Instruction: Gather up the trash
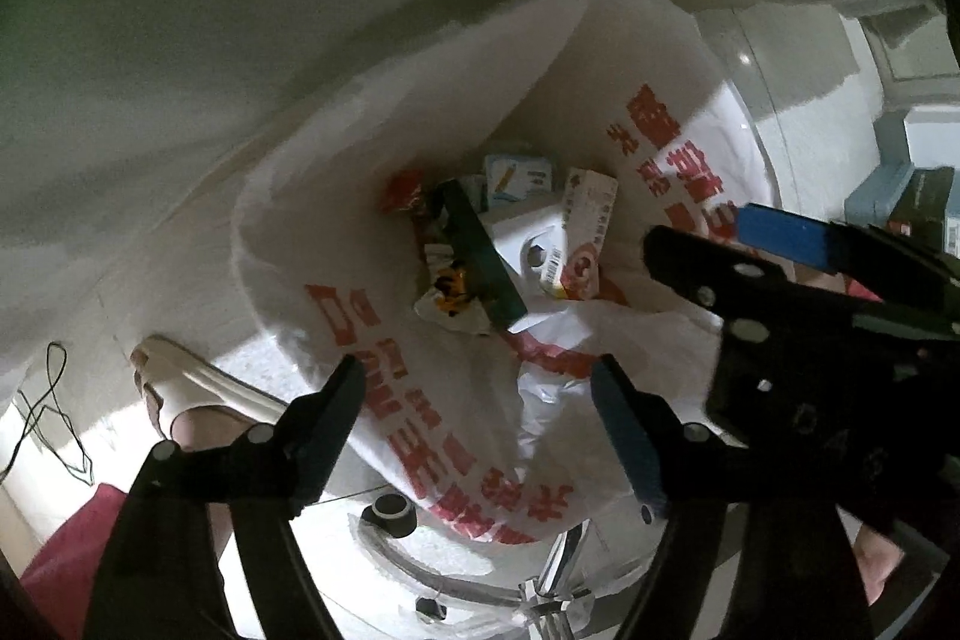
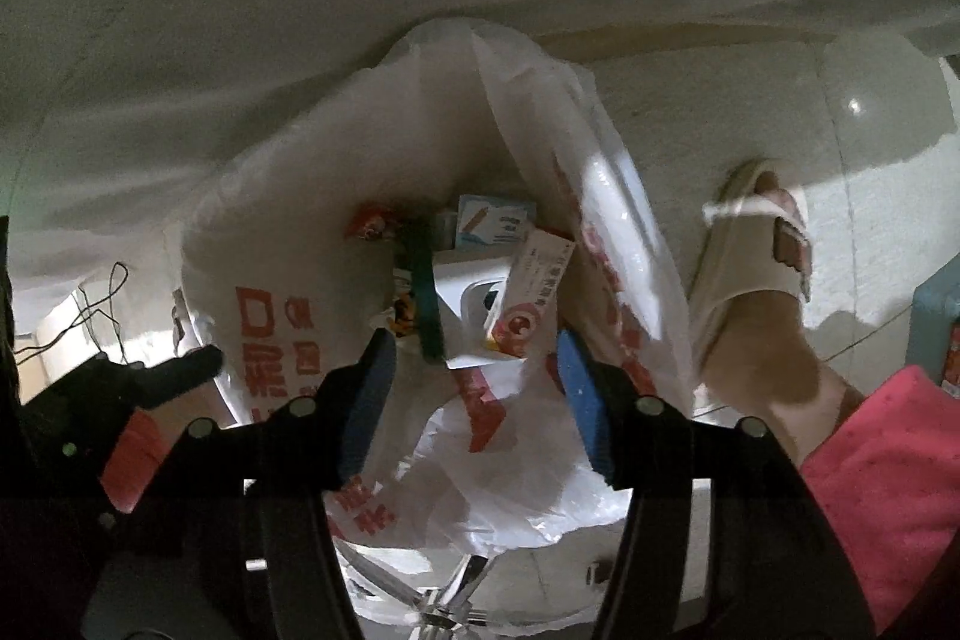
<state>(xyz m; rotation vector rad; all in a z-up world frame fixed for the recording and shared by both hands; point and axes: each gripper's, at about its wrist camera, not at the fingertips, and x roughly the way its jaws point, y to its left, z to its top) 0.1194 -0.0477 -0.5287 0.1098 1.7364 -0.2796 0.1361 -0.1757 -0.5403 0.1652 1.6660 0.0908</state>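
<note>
**Both grippers held open above a trash-filled bag**

A pale floor (image 2: 720, 100) is being seen from above, and a large white plastic bag (image 1: 420, 160) with red printing is standing open on it, its mouth being viewed from both wrist cameras. The trash is lying at the bottom of the bag: a white carton (image 1: 528, 244) in the middle, a red-and-white box (image 1: 579, 232) leaning on its right side, a dark green strip (image 1: 480, 256) lying across its left side, a blue-and-white box (image 1: 519, 175) at the far side, and a red wrapper (image 1: 405, 190) at the far left.

A foot in a cream sandal (image 2: 756, 244) is being kept on the floor just beside the bag's right wall, with a pink garment (image 2: 888, 490) near it. A thin black cable (image 1: 54, 418) is lying on the floor, well apart from the bag.

The left gripper (image 1: 480, 394) is being held over the bag's near rim, jaws spread wide, nothing gripped. The right gripper (image 2: 477, 376) is likewise being held jaws apart, with nothing pressed between the blue pads (image 2: 579, 400).
</note>
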